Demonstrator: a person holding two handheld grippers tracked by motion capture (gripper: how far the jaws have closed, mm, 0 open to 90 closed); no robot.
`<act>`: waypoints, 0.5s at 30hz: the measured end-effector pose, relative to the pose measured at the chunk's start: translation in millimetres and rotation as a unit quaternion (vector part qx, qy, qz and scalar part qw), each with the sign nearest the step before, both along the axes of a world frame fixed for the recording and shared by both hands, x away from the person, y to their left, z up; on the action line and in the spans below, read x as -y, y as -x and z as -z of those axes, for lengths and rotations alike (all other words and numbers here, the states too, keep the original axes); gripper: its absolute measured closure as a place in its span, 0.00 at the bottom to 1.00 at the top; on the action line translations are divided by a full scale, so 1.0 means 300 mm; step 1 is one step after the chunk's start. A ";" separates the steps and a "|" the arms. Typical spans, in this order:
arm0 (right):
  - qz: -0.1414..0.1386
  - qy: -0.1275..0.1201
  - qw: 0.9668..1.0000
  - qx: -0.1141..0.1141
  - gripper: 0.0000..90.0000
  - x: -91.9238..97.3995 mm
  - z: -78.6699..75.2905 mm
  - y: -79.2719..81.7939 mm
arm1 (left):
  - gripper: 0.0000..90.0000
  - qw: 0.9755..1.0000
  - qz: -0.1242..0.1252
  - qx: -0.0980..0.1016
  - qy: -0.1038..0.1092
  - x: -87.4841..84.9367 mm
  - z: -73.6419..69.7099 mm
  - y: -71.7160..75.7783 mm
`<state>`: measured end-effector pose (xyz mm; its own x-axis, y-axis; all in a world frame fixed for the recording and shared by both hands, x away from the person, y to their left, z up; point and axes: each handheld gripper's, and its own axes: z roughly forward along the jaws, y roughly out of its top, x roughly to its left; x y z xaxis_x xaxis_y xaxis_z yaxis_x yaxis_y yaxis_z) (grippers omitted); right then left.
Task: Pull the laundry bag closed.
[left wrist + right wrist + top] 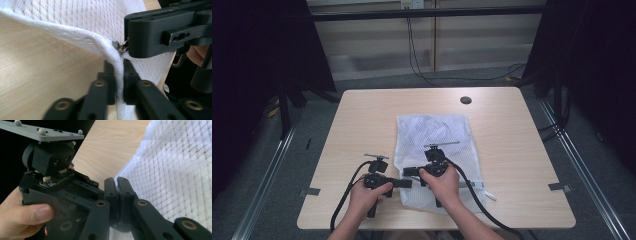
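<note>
Two hand-held grippers were brought together at the near left edge of a white mesh bag (432, 150) that lay flat on a wooden table (362, 115). At the left of the high view, the left hand (364, 197) was wrapped around the left gripper (404, 183), which was held level and pointed to the right, at the bag's left edge. In the left gripper view, its jaws were seen closed on the thick white seam (119, 75) of the bag, the hem being pinched upright between the pads. Just beside it, the right gripper (408, 171) was held level by the right hand (443, 186) above the bag and pointed leftward. Its jaws were pressed together, and in the left gripper view a small metal zipper pull (120, 46) was seen nipped at their tip. The bag was laid near the table's middle, its long axis running from the near edge toward the far edge, with the zipper end nearest the person.
</note>
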<state>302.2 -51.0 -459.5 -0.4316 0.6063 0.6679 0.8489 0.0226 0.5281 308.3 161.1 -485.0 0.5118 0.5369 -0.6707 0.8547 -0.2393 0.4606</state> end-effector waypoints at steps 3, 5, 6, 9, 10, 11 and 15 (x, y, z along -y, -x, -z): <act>-0.002 0.004 1.000 0.000 0.97 0.004 -0.003 0.000 | 0.97 1.000 -0.008 -0.013 0.003 0.000 -0.001 0.000; -0.003 0.005 1.000 -0.001 0.97 0.005 -0.003 0.000 | 0.97 1.000 -0.003 -0.011 -0.001 -0.005 0.001 -0.002; -0.004 0.007 1.000 -0.001 0.97 0.006 -0.004 0.001 | 0.97 1.000 -0.009 -0.017 0.007 -0.004 0.003 -0.001; -0.008 0.012 1.000 -0.002 0.97 0.011 -0.005 0.002 | 0.98 1.000 -0.018 -0.022 0.010 -0.011 0.008 -0.001; -0.008 0.013 1.000 -0.002 0.97 0.012 -0.005 0.002 | 0.98 1.000 -0.018 -0.022 0.010 -0.013 0.006 -0.001; -0.010 0.013 1.000 -0.003 0.97 0.014 -0.006 0.002 | 0.98 1.000 -0.019 -0.021 0.011 -0.015 0.005 -0.002; -0.013 0.011 1.000 -0.003 0.97 0.017 -0.008 0.003 | 0.98 0.999 -0.020 -0.023 0.012 -0.017 0.002 0.000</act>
